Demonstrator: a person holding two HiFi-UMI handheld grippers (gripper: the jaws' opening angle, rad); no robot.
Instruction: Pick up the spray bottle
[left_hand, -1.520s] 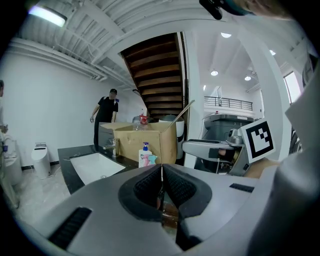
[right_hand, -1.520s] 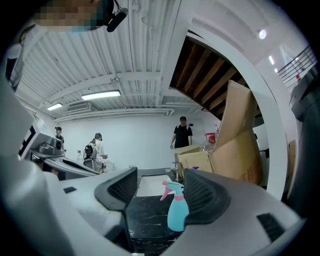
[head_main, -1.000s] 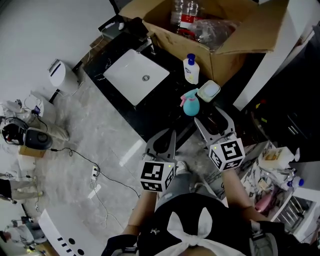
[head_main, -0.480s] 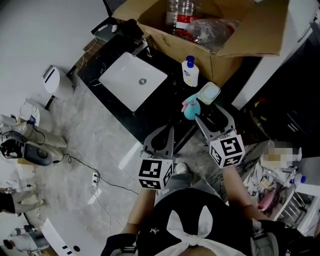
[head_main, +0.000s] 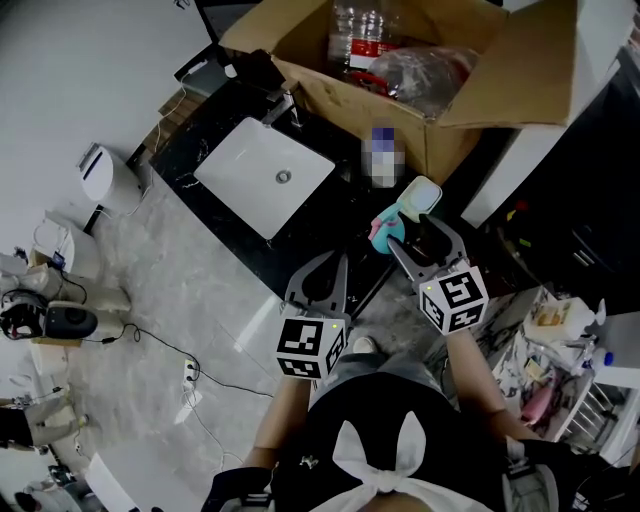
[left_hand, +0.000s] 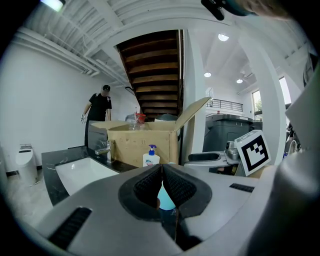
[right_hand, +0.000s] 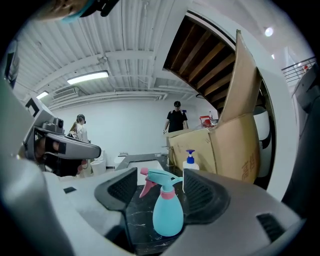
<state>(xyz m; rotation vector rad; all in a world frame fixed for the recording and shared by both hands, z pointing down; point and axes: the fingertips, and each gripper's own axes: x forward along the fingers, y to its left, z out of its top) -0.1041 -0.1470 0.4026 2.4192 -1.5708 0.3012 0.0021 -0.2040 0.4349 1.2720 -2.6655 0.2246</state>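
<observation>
One spray bottle (right_hand: 167, 210), teal round body, pink collar and pink trigger, stands upright on the black worktop (head_main: 300, 235), near the front edge, just beside a pale-lidded tub (head_main: 420, 195) and in front of the cardboard box (head_main: 500, 70). A white pump bottle (right_hand: 190, 162) stands behind it and the white sink (head_main: 265, 175) lies well to its left. Right claw (right_hand: 161, 192): jaws spread wide, one pad on each side of the bottle's body, neither pad visibly touching it. Left claw (left_hand: 162, 185): jaws pressed together with nothing between them, held low beside the right one and clear of the bottle. Handling, as judged: moulded plastic, probably light, though the fill level cannot be read through the coloured wall. The surface is smooth and curved, so it could slip or twist in a loose pinch, and thin walls may give under a hard squeeze. Best hold: across the body's widest part, or the narrower neck just under the pink collar, with the pads kept off the trigger.
</observation>
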